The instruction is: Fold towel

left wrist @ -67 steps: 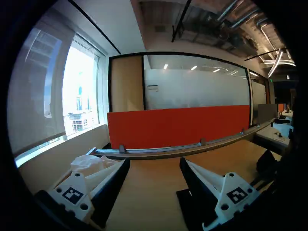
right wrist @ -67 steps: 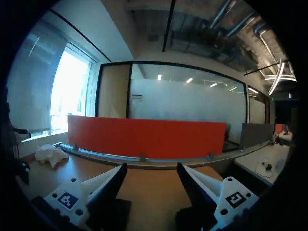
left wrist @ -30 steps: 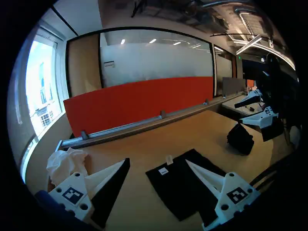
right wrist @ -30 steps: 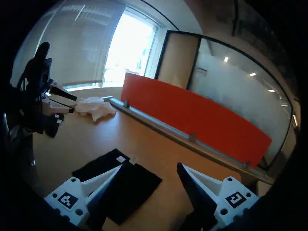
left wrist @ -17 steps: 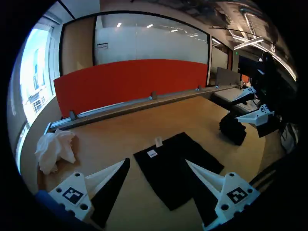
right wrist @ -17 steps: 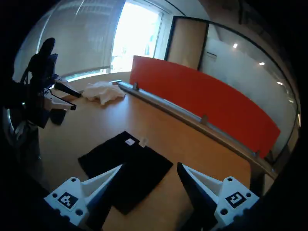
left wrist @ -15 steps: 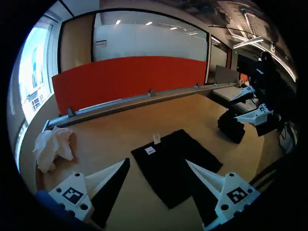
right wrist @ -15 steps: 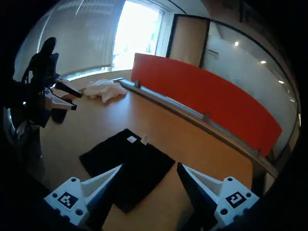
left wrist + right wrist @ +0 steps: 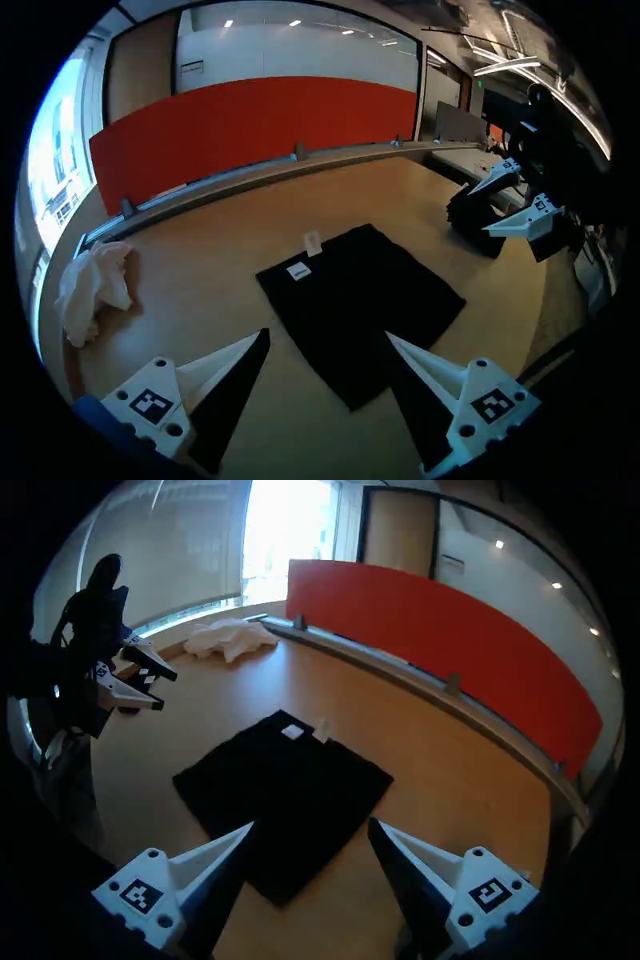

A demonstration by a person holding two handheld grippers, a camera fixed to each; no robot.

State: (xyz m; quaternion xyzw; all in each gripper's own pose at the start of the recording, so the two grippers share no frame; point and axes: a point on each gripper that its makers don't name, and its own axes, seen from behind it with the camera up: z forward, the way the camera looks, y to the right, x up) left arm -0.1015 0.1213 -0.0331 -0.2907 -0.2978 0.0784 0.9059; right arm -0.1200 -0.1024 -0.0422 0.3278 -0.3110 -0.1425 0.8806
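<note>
A black towel (image 9: 360, 300) lies spread flat on the wooden table (image 9: 216, 240), with small white tags near its far edge. My left gripper (image 9: 326, 342) is open and hovers above the towel's near edge, touching nothing. At the far right of this view the right gripper (image 9: 492, 204) is held open above the table. In the right gripper view the same towel (image 9: 280, 796) lies ahead and below. My right gripper (image 9: 312, 828) is open over its near edge. The left gripper (image 9: 164, 690) stands open at the left, held by a person in dark clothing.
A crumpled white cloth (image 9: 88, 284) lies at the table's left end, also seen as the white cloth (image 9: 228, 638) by the window. A red partition (image 9: 256, 120) with a metal rail runs along the table's far edge. A dark bundle (image 9: 472, 220) sits behind the right gripper.
Both cameras have tipped down from the wall toward the table and come nearer the black towel, which now sits lower and larger in view. Both grippers stayed open.
</note>
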